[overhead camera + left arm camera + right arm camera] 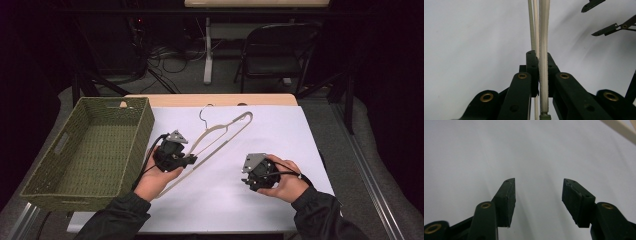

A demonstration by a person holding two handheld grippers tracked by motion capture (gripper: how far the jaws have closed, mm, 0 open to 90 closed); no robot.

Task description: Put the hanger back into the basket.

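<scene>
Cream plastic clothes hanger (220, 135): flat on white counter (280, 130), beside woven green basket (90, 150). Left gripper (538, 75) fingers clenched on hanger bar, likely for lifting. Right gripper (538, 200) fingers spread, empty, well apart.

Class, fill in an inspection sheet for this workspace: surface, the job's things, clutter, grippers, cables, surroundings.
Surface: white sheet over a wooden table.
Job's things: cream clothes hanger lying on the sheet; woven green basket at the left, nothing seen inside.
Clutter: nothing seen.
Grippers: left gripper shut on a hanger bar; right gripper open, nothing between its jaws.
Cables: black gripper cable by the left hand; floor cables behind the table.
Surroundings: dark room, folding chair beyond the table.
</scene>
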